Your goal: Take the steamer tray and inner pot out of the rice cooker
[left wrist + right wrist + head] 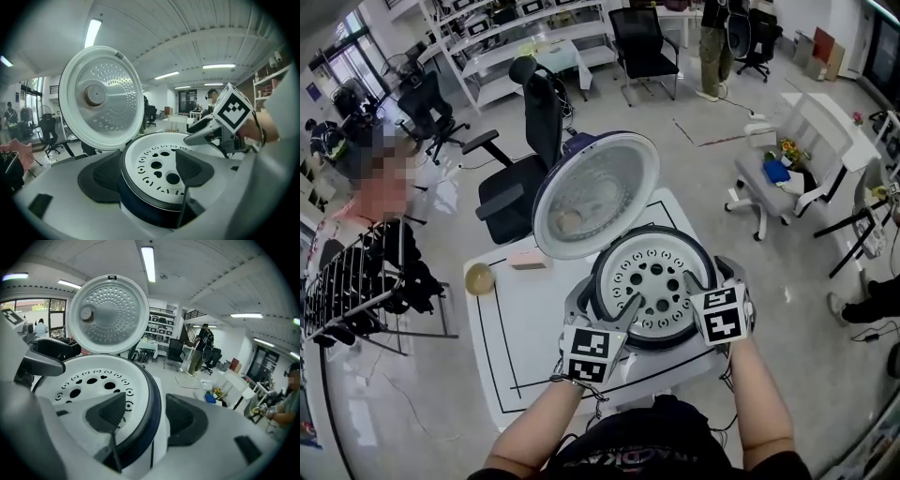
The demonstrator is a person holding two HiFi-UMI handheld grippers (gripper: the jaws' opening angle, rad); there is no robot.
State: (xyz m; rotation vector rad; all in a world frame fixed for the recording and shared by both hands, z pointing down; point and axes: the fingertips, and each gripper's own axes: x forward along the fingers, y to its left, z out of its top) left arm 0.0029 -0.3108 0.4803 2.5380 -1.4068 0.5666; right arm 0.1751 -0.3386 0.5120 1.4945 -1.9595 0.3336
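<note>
The rice cooker (578,298) stands open on the white table (520,328), its round lid (595,192) tipped up at the back. Inside, a white perforated steamer tray (656,281) sits in the dark inner pot (599,272). My left gripper (602,305) is open and straddles the near-left rim, one finger over the tray (157,159), the other outside the pot wall (140,201). My right gripper (708,277) is open astride the right rim, its inner pad over the tray (93,380) and its outer pad beside the pot rim (153,413).
A small tan bowl (479,278) and a flat pinkish box (528,260) lie on the table's left side. Black office chairs (520,178) stand behind the table, a dark rack (356,281) is at the left, and a white chair (787,169) at the right.
</note>
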